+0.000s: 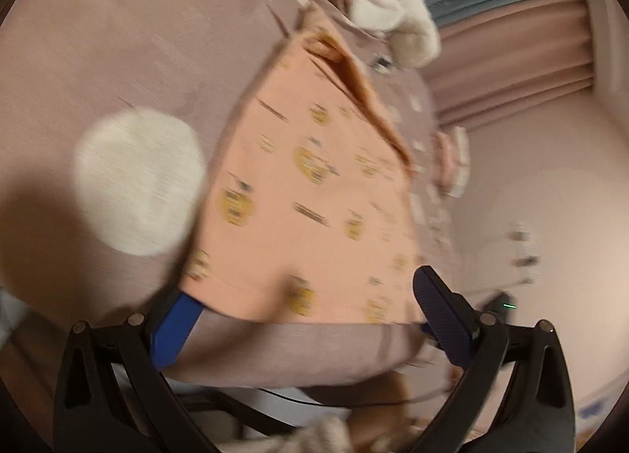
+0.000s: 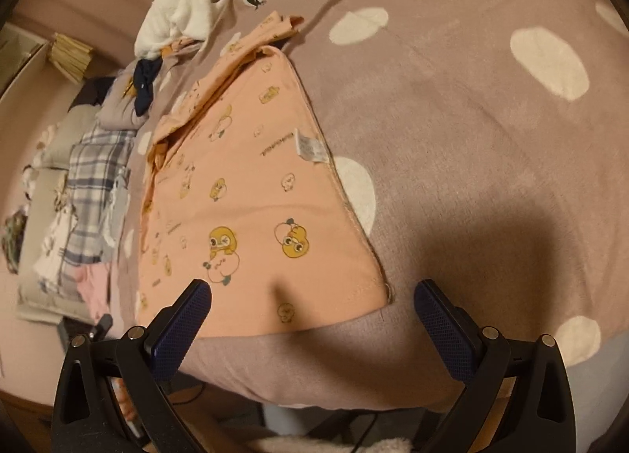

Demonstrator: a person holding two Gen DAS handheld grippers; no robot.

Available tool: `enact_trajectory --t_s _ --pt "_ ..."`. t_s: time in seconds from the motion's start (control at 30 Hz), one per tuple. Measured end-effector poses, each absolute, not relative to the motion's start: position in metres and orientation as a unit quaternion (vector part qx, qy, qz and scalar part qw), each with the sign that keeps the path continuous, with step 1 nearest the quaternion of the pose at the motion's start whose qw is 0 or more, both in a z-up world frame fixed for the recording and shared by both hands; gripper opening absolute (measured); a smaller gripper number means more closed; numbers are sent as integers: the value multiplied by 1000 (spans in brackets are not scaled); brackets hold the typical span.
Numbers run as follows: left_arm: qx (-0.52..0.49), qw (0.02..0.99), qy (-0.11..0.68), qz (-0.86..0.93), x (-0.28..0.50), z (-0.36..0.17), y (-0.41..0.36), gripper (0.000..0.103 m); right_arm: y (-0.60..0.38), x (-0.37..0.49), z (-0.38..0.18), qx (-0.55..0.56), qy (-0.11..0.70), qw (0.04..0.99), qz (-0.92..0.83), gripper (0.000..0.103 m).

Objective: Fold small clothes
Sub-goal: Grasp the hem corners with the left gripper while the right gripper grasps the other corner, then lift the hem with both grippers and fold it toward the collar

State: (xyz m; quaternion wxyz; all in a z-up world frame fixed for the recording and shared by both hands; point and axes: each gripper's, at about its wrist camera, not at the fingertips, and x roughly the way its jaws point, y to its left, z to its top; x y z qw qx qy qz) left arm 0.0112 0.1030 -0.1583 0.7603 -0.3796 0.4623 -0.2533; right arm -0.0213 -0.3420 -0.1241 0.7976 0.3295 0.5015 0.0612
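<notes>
Shirt (image 2: 251,193) lies flat on bed (image 2: 471,162), frame centre, hem at lower edge. Left tongs (image 1: 310,319) and right tongs (image 2: 312,319) released, empty, flanking hem. Probably mid-fold; next: pinch hem corners, fold upward.

— Left wrist view? Looks forward along two fingers (image 1: 181,329), from the near edge of the bed (image 1: 78,60), close over the shirt (image 1: 314,217). Blurred, tilted, with wall (image 1: 550,178) and curtain (image 1: 511,72) at right.

— Right wrist? Same low, close stance at the bed (image 2: 471,138) edge, facing across the shirt (image 2: 243,186). Sharp.

— Shared? Shirt, dotted cover, white plush (image 1: 393,1) (image 2: 188,9) at the far end.
</notes>
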Motion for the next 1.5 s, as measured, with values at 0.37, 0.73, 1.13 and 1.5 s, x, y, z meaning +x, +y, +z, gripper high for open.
enact_trajectory --t_s 0.37,0.73,1.13,1.5 --pt "-426 754 429 -258 16 -161 98 87 -333 -16 -130 362 478 789 134 102" --pt "-368 803 444 -149 21 -169 98 0 -327 -9 -139 320 497 798 116 20" --pt "-364 818 402 -192 30 -136 89 0 -337 -11 -123 355 443 809 151 13" --pt "-386 818 351 -241 91 -88 79 0 -335 47 -60 330 388 839 192 9"
